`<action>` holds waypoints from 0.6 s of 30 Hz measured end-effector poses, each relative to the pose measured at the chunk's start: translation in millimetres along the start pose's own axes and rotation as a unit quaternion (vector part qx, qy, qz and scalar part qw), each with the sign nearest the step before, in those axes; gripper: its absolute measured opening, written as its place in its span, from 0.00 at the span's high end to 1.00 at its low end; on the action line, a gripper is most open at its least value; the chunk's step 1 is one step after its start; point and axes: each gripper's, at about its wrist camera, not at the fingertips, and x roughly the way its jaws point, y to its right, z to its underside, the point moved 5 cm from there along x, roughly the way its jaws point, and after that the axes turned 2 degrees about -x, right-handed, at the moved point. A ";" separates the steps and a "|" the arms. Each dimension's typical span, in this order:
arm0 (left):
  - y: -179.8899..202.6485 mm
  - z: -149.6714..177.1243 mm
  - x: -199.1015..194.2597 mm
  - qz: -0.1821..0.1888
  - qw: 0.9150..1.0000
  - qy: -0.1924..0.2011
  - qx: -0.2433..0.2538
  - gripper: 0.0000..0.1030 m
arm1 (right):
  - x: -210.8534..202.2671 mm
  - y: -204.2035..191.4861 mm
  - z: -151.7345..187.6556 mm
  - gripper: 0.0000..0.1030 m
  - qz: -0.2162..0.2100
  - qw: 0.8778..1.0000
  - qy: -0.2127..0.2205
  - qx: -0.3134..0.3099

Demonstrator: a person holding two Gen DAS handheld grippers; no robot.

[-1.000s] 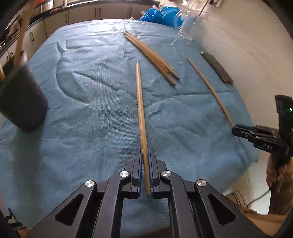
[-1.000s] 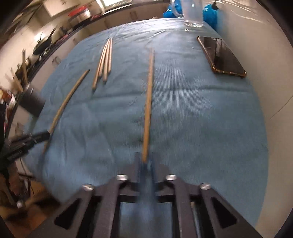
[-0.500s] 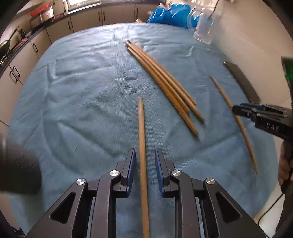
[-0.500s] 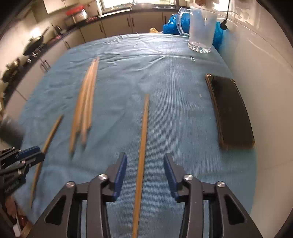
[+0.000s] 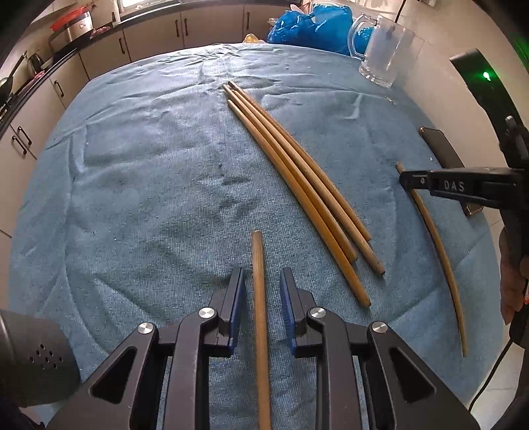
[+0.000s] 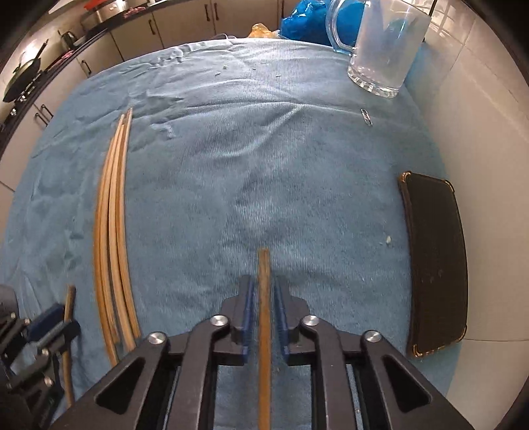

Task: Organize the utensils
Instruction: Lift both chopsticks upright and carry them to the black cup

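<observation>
A wooden chopstick (image 5: 257,251) lies on the blue cloth (image 5: 148,198) between the jaws of my left gripper (image 5: 262,274). Those jaws are closing, with a clear gap on both sides. To its right lie three chopsticks (image 5: 297,185) side by side. Further right a single chopstick (image 5: 439,251) lies under the right gripper (image 5: 416,182). In the right wrist view that chopstick (image 6: 264,264) runs between the closing jaws of my right gripper (image 6: 264,281), and a thin gap shows on each side. The three chopsticks (image 6: 112,231) lie to the left there. The left gripper (image 6: 49,327) is at the lower left.
A glass mug (image 6: 383,49) stands at the far right corner, in front of a blue bag (image 5: 307,26). A dark phone (image 6: 436,264) lies along the cloth's right edge by the white wall. A paper clip (image 6: 365,116) lies near the mug. A dark perforated holder (image 5: 33,357) is at the lower left.
My left gripper let go of its chopstick, which now lies on the cloth. Both grippers moved further over the table along their chopsticks. The right jaws narrowed around theirs.
</observation>
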 end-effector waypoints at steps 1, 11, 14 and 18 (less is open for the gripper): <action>-1.6 1.0 -1.0 0.006 1.000 0.002 -0.006 0.94 | -0.1 -0.4 0.2 0.92 0.003 1.000 0.005 0.000; -6.8 25.8 -94.6 0.058 0.990 0.125 -0.040 0.94 | -86.1 5.6 35.5 0.93 -0.055 0.987 0.146 0.022; -9.0 37.6 -128.3 0.071 0.983 0.164 -0.041 0.94 | -123.5 1.2 53.4 0.93 -0.081 0.978 0.190 0.026; -13.0 56.9 -177.2 0.087 0.970 0.222 -0.043 0.94 | -166.1 -12.5 70.8 0.93 -0.103 0.965 0.239 0.021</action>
